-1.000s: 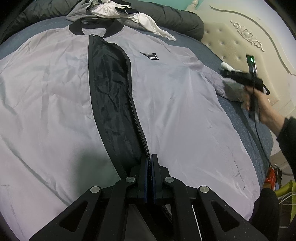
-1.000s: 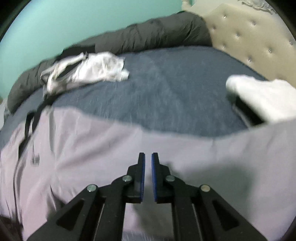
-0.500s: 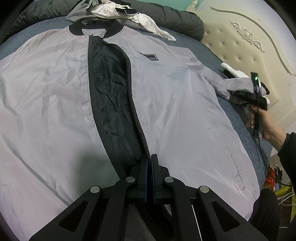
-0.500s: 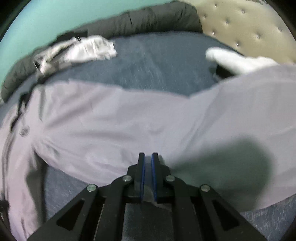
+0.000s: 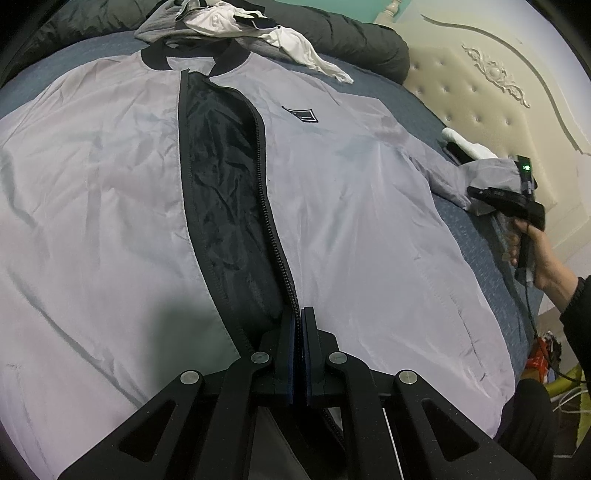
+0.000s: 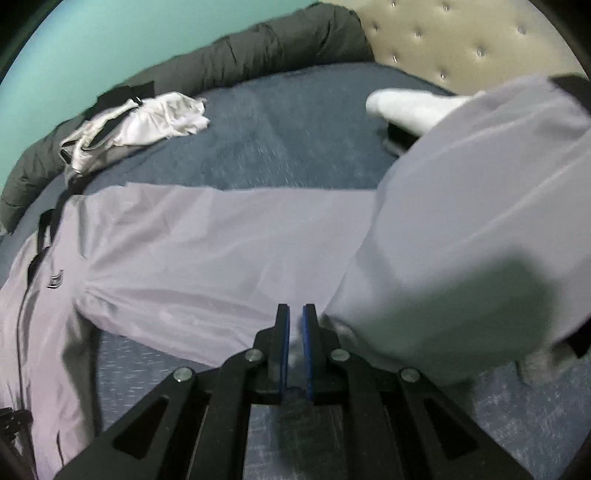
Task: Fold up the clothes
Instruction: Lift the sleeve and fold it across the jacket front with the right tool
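- My left gripper [image 5: 298,325] is clamped on the zipper edge near the hem of the pale grey nylon jacket [image 5: 351,229], spread front-up on the blue bed [image 5: 476,236].
- My right gripper [image 6: 294,325] pinches the jacket's sleeve [image 6: 221,254], which is folded near its black cuff.
- Crumpled white clothes [image 5: 258,29] lie beyond the collar.

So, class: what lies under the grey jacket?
The jacket lies spread on a blue bedspread, which shows around its edges. Black lining shows through the open front. Whatever is directly beneath the fabric is covered.
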